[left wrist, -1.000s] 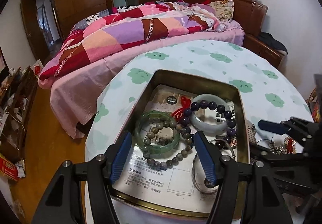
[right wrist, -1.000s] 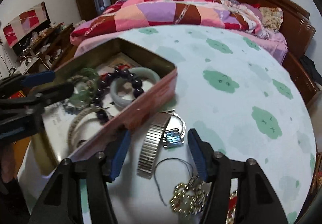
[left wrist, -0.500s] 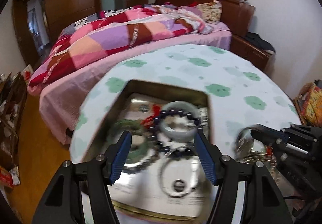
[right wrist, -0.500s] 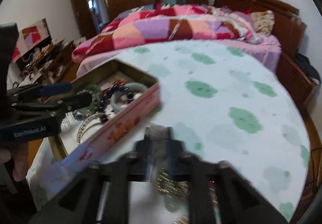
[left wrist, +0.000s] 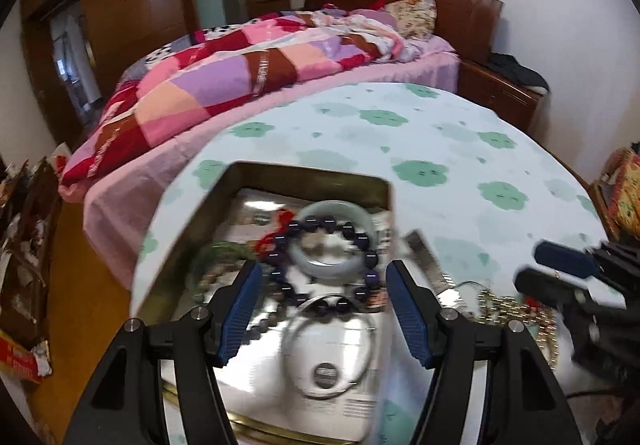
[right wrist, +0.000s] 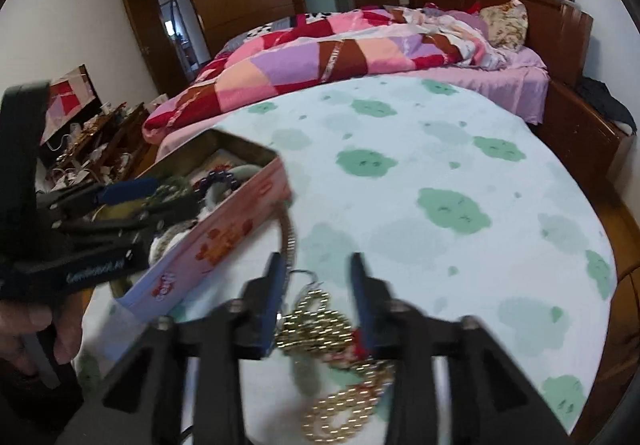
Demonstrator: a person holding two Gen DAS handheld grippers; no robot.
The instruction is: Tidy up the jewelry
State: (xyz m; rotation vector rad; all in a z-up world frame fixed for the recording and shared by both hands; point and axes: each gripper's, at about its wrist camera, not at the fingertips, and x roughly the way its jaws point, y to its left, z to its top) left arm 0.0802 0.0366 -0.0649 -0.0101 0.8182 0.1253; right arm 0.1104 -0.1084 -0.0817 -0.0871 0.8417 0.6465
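- We held our left gripper (left wrist: 324,309) wide open above the tin box (left wrist: 280,175), gripping nothing.
- Inside the tin lay a pale jade bangle (left wrist: 332,241), ringed by a dark bead bracelet (left wrist: 320,225), on printed paper.
- Our right gripper (right wrist: 318,301) was parted, empty, over a gold bead chain (right wrist: 320,325) on the tablecloth (right wrist: 440,165).
- A metal watch band (right wrist: 290,237) lay beside the tin's pink wall.

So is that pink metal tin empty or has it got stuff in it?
Not empty: the pink metal tin holds a pale jade bangle, dark purple beads and a silver ring.
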